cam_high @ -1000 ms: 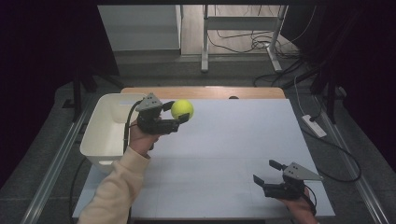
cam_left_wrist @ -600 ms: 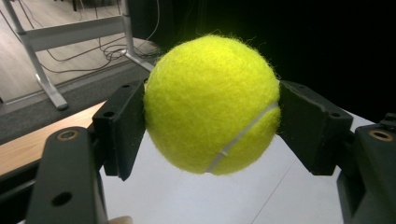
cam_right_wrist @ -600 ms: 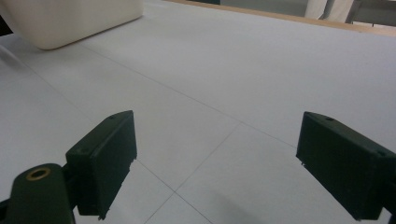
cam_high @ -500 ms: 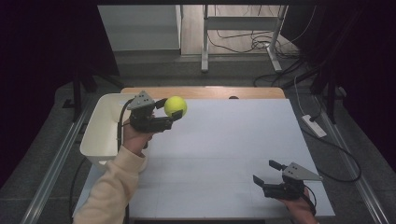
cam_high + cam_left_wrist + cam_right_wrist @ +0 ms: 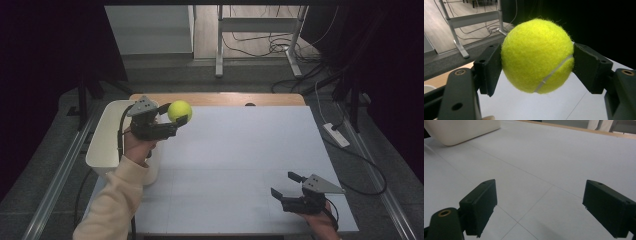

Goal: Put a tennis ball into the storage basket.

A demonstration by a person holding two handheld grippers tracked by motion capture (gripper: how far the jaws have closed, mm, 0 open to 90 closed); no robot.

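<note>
Right now the two black jaws of the left gripper [image 5: 172, 120] press on opposite sides of a yellow tennis ball [image 5: 179, 110], one pad on each flank, with the ball's white seam running diagonally across the face that shows in the left gripper view [image 5: 537, 56]. The grip looks square across the ball's middle, and a round ball has no long axis to line up. From there outward: the ball hangs in the air above the far left corner of the table [image 5: 250, 165], just beside a white bin [image 5: 102, 145] that stands at the table's left edge. The bin lies to the left of the ball and slightly nearer the person, so the jaws point away from it, toward the table's far side. I judge that the ball is headed for the bin, and the coming move turns on this one relation: the ball must travel left over the bin's rim before the jaws let go, since released here it would likely land on the table and roll.

The right gripper [image 5: 289, 185] rests near the table's near right corner, well apart from ball and bin, its jaws spread wide [image 5: 539, 207] over bare table and holding nothing. The left hand is by far the nearer one.
</note>
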